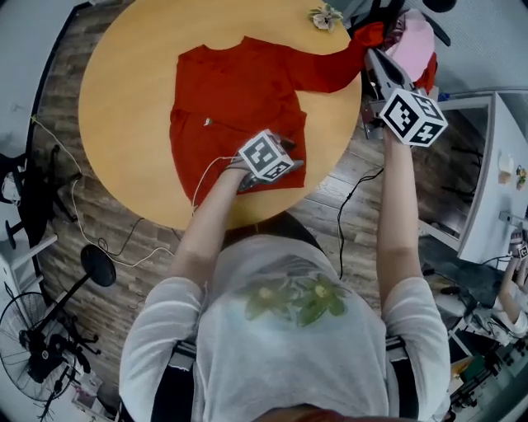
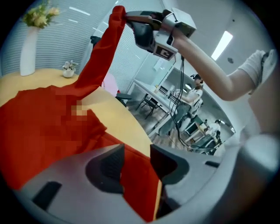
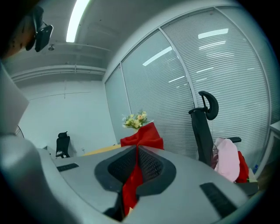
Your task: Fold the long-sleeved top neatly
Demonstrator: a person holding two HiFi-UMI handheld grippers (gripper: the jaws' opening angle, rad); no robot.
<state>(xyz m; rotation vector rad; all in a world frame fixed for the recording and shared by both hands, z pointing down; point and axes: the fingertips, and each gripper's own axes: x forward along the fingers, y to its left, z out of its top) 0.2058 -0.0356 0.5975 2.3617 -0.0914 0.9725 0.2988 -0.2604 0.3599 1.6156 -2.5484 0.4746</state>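
Top (image 1: 235,99): red, and by the look of it soft, light and limp. It won't hold a shape, so expect sag and drag wherever you lift it. The body lies flat on the table (image 1: 124,99), from its middle to its near right rim.
Sleeve (image 1: 326,70): raised off the table, stretched up past its right rim.
Right claw (image 3: 136,148): jaws together, clamped on the sleeve end, held above the table's right rim.
Left claw (image 2: 136,151): jaws apart over the hem (image 2: 142,192) at the table's near right rim. There is cloth in the gap, but the pads aren't pressing it.
Where to grip: take the hem corner and pinch both layers well in from the edge. A thin bite likely slips.
Edges: the hem runs close to the table's near rim, so a pull toward you may spill the cloth over it.
Room: bare tabletop lies left of and beyond the top.
Obstacles: flowers (image 1: 326,15) at the table's far rim, and clothes (image 1: 412,45) piled just off its right rim. Keep the sleeve's swing clear of both.
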